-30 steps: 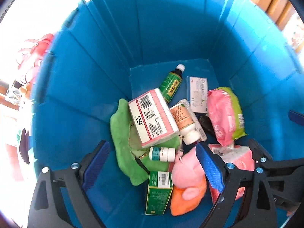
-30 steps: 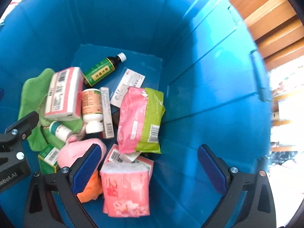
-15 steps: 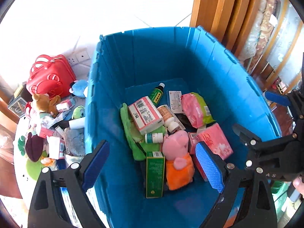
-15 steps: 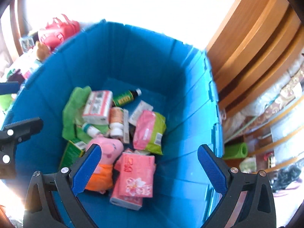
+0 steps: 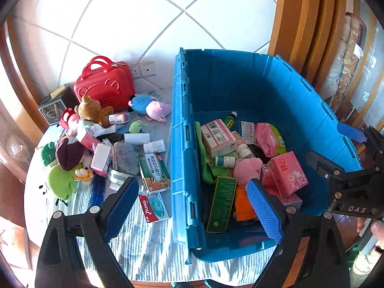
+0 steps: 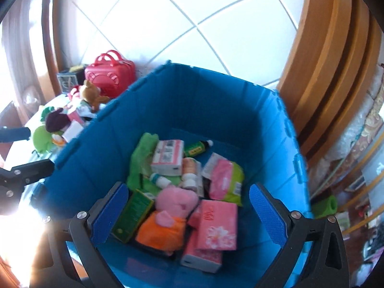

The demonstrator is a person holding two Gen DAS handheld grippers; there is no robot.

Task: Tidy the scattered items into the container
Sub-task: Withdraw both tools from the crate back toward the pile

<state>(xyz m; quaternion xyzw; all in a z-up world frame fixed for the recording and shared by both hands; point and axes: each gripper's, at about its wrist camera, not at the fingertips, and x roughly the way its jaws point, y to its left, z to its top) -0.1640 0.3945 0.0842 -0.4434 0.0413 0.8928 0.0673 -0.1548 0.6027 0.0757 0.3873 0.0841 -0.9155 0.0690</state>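
A deep blue bin (image 5: 182, 144) (image 6: 100, 148) holds several items: a pink pig plush (image 5: 247, 170) (image 6: 177, 201), pink tissue packs (image 5: 288, 175) (image 6: 216, 225), a green box (image 5: 220, 204), a white-pink box (image 5: 216, 136), bottles. Scattered items lie left of the bin: a green-white medicine box (image 5: 154, 172), a Tylenol box (image 5: 153, 207), plush toys (image 5: 93, 112), a green frog plush (image 5: 60, 180). My left gripper (image 5: 192, 208) is open and empty, high above the bin's left wall. My right gripper (image 6: 189, 211) is open and empty above the bin.
A red case (image 5: 103, 86) (image 6: 110, 74) stands at the back left by the tiled wall. A dark box (image 5: 55, 108) sits beside it. Wooden panels (image 5: 307, 24) rise behind the bin at right. A striped cloth (image 5: 144, 240) covers the table.
Both grippers have pulled up and back out of the bin, so the bin's rim and the table's scattered items came into view. Both stay open and empty.
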